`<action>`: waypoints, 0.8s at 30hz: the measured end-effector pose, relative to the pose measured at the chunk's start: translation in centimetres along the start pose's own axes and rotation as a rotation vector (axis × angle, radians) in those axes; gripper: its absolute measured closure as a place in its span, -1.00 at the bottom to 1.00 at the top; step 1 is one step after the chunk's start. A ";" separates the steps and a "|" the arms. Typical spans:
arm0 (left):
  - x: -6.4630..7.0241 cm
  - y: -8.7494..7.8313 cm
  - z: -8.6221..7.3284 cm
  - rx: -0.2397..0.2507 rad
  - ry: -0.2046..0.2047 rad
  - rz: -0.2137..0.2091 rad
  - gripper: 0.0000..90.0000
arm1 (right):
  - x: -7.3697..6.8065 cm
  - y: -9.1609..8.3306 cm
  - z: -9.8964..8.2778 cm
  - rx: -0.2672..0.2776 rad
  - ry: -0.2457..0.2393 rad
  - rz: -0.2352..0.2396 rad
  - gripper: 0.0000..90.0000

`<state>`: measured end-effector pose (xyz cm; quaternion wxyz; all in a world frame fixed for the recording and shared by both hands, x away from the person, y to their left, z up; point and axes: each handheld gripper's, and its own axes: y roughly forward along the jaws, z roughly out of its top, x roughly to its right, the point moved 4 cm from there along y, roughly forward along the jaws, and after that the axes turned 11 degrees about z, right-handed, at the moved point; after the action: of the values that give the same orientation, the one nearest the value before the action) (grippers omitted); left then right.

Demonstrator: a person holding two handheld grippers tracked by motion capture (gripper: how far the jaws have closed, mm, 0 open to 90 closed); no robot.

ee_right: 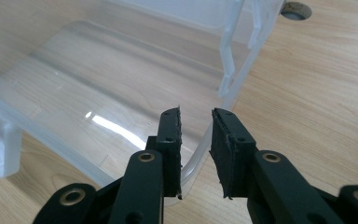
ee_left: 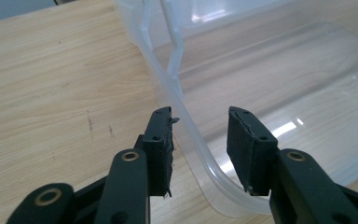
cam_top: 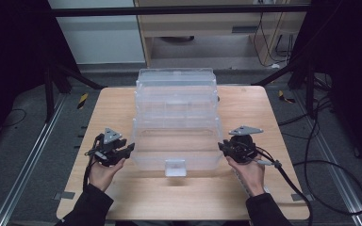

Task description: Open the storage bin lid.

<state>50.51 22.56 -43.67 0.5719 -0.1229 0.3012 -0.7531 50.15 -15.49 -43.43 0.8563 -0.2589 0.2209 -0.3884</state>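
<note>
A clear plastic storage box with stepped tiers stands in the middle of the wooden table. My left gripper is at its near left corner. In the left gripper view the jaws stand astride the box's rounded rim, with a wide gap on the inner side. My right gripper is at the near right corner. In the right gripper view its jaws straddle the rim with only a narrow gap, and the pads do not press on it.
A white latch tab juts from the box's front wall, also at the left of the right gripper view. A cable hole is in the tabletop beyond the box. Cables trail off the table's right side.
</note>
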 end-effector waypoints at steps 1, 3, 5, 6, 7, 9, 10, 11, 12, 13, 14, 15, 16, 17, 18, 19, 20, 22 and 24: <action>-0.1 -0.1 0.0 0.001 0.001 0.000 0.33 | 0.0 -0.1 0.1 0.009 -0.001 -0.001 0.59; -0.4 -0.3 0.1 0.009 -0.008 0.000 0.30 | 0.1 -0.5 0.2 0.021 0.005 0.000 0.56; -0.6 -0.5 0.2 0.017 -0.010 -0.005 0.27 | 0.2 -1.0 0.4 0.036 0.007 -0.002 0.52; -0.7 -0.6 0.2 0.023 -0.009 -0.002 0.24 | 0.2 -1.3 0.5 0.042 0.011 -0.001 0.50; -0.7 -0.7 0.3 0.027 -0.006 -0.002 0.22 | 0.4 -1.6 0.6 0.047 0.008 -0.001 0.47; -0.9 -0.9 0.3 0.035 -0.006 -0.002 0.17 | 0.6 -2.0 0.8 0.056 0.012 -0.005 0.42; -1.0 -1.0 0.3 0.038 -0.008 -0.002 0.15 | 0.6 -2.2 0.8 0.056 0.014 -0.006 0.39; -1.1 -1.1 0.2 0.040 -0.003 0.001 0.12 | 0.7 -2.4 0.9 0.058 0.007 -0.009 0.37; -1.2 -1.2 0.2 0.043 -0.003 0.005 0.11 | 0.8 -2.6 0.9 0.060 0.005 -0.013 0.34; -1.3 -1.3 0.2 0.045 -0.006 0.009 0.09 | 0.9 -2.8 0.9 0.060 0.003 -0.014 0.31; -1.5 -1.5 0.2 0.050 -0.008 0.013 0.07 | 1.0 -2.9 1.0 0.059 -0.005 -0.016 0.27; -1.7 -1.6 0.1 0.053 -0.009 0.022 0.05 | 1.0 -3.1 1.0 0.059 -0.003 -0.020 0.24; -2.0 -1.8 0.0 0.056 -0.011 0.028 0.03 | 1.2 -3.4 1.1 0.060 -0.007 -0.024 0.22; -2.2 -1.9 -0.1 0.058 -0.010 0.031 0.02 | 1.4 -3.6 1.2 0.062 -0.006 -0.028 0.19; -2.5 -2.0 -0.2 0.061 -0.013 0.037 0.00 | 1.5 -3.8 1.2 0.061 -0.002 -0.031 0.17; -2.9 -2.1 -0.4 0.059 -0.023 0.047 -0.02 | 1.7 -4.1 1.3 0.062 0.002 -0.035 0.16; -3.3 -2.2 -0.6 0.059 -0.030 0.053 -0.03 | 1.8 -4.3 1.3 0.060 0.002 -0.039 0.15; -4.0 -2.2 -0.9 0.054 -0.052 0.063 -0.04 | 2.1 -4.6 1.3 0.050 0.008 -0.037 0.14; -4.5 -2.1 -1.1 0.049 -0.058 0.070 -0.05 | 2.2 -4.9 1.2 0.037 0.010 -0.036 0.12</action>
<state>49.68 27.43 -42.61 0.6093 -0.1199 0.2700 -0.7359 49.48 -19.61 -39.87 0.8527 -0.2453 0.2132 -0.4090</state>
